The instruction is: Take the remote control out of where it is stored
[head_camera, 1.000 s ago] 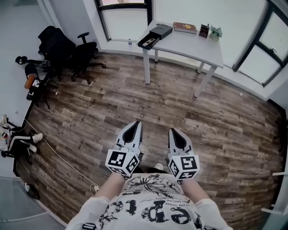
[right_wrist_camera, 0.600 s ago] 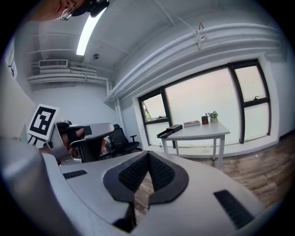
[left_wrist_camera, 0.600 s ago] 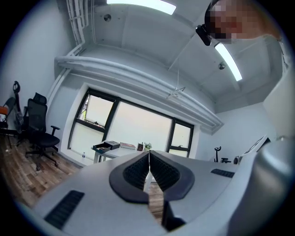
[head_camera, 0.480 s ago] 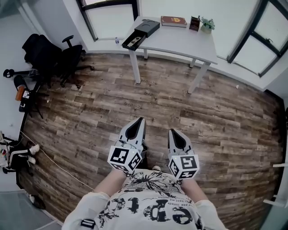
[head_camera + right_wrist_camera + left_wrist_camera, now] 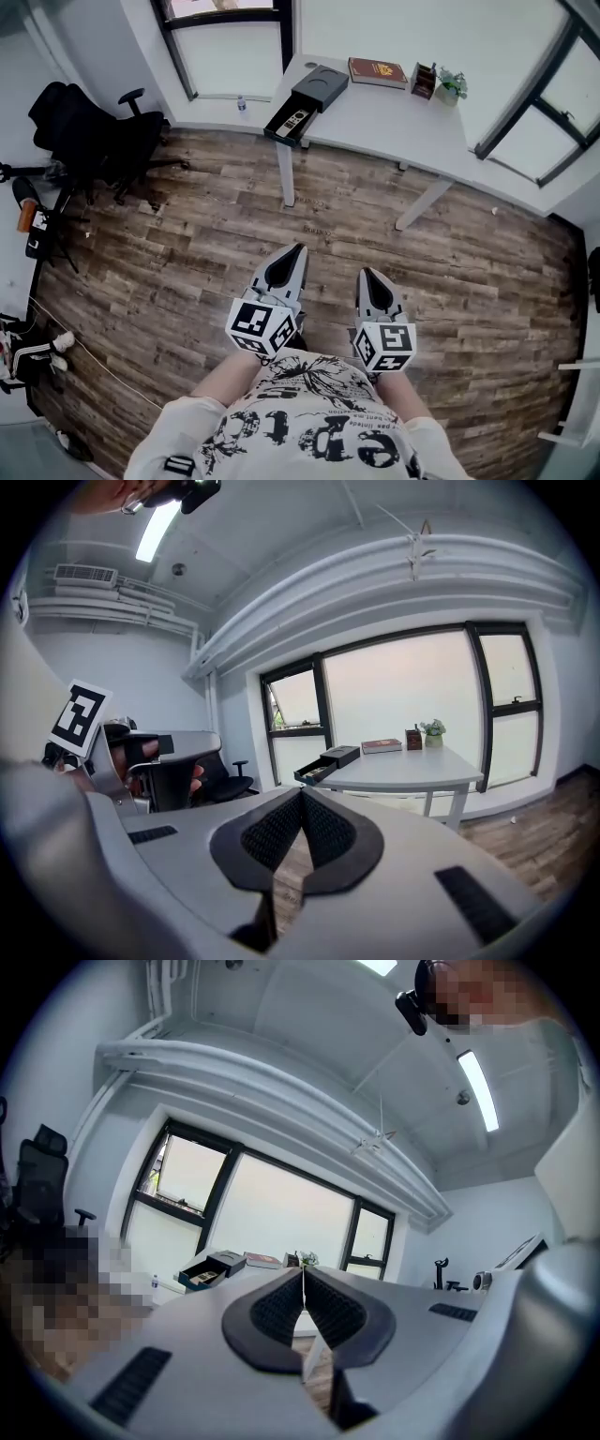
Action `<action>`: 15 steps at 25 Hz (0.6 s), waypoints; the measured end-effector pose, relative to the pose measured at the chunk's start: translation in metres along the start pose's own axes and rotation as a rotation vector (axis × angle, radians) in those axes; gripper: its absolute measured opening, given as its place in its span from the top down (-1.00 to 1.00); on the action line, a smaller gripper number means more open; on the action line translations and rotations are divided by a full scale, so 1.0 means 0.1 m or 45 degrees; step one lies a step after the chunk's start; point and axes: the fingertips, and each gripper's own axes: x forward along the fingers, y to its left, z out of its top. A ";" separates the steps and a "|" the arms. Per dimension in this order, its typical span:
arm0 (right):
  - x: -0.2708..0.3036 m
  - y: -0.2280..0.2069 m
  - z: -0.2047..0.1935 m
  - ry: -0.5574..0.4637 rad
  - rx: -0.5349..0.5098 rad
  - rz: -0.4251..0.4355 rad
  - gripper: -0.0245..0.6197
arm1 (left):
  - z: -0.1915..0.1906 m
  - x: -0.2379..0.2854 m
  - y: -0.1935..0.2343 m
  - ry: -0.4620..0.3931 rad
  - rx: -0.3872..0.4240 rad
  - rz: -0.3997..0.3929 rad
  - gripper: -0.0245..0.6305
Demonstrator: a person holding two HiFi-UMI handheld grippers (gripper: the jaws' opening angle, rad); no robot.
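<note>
A black drawer box (image 5: 319, 86) sits at the left end of a white desk (image 5: 394, 117), its drawer pulled out toward the desk edge. The remote control (image 5: 291, 122) lies inside that open drawer. The same box (image 5: 330, 758) shows far off in the right gripper view, and the box (image 5: 213, 1267) also appears small in the left gripper view. My left gripper (image 5: 292, 251) and right gripper (image 5: 367, 275) are held side by side over the wooden floor, well short of the desk. Both are shut with nothing between the jaws.
On the desk lie a brown book (image 5: 378, 71), a small dark holder (image 5: 425, 80) and a potted plant (image 5: 452, 86). Black office chairs (image 5: 89, 131) stand at the left by the window. A cable (image 5: 89, 361) runs across the floor at the lower left.
The view has shifted so the desk and drawer box appear closer and more central. Both grippers keep their place in front of the body, still shut.
</note>
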 end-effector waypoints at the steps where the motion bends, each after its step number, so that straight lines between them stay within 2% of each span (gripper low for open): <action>1: 0.18 0.06 0.05 0.003 -0.003 0.005 0.91 | 0.07 0.06 0.18 0.000 0.007 0.003 0.89; 5: 0.83 0.27 0.24 0.015 -0.006 0.026 0.91 | 0.31 0.25 0.81 0.004 0.041 0.042 0.89; 7: 1.09 0.35 0.30 0.042 -0.022 0.047 0.91 | 0.36 0.32 1.04 0.014 0.017 0.054 0.89; 10: 1.41 0.39 0.31 0.089 -0.090 0.075 0.91 | 0.37 0.41 1.27 0.020 -0.013 0.067 0.89; 15: 1.95 0.32 0.40 0.097 -0.106 0.145 0.91 | 0.36 0.68 1.63 0.051 -0.003 0.152 0.89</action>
